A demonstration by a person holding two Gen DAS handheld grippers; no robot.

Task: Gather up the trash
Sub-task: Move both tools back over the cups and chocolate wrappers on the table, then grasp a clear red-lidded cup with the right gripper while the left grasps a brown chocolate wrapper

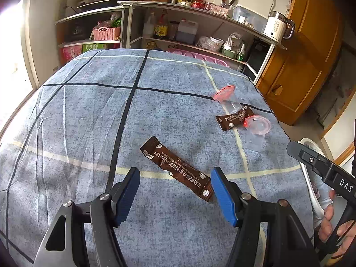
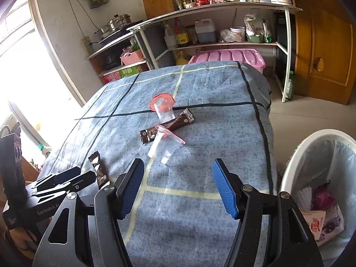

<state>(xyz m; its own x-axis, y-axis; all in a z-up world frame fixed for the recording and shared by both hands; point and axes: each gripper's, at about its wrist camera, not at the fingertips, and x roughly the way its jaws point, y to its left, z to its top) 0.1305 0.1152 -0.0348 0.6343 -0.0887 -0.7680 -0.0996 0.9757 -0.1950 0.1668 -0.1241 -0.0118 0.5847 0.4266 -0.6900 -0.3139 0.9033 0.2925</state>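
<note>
We are working above a table covered by a blue checked cloth [image 1: 89,115], and we are judging the collection as partly done. The white bin [image 2: 296,155], standing at about 4 o'clock off the table edge in the right wrist view, is already holding a few wrappers, so some trash appears to be in.

Four items are still lying on the cloth. The near coffee sachet [image 1: 178,169] is resting at 12 o'clock just ahead of the left gripper [image 1: 175,193], whose jaws are standing released with nothing between them. We are reading this sachet as that gripper's next pickup.

At about 2 o'clock in the left wrist view, well apart from the near sachet, a second sachet [image 1: 234,118] is lying between two toppled clear cups: the far cup [image 1: 224,93] and the near cup [image 1: 258,129], both with red rims. The near cup is overlapping one end of that sachet.

The right gripper [image 2: 176,187] is also hanging released and empty, with the near cup at 12 o'clock ahead of it.

All four items are remaining for transfer to the bin.
</note>
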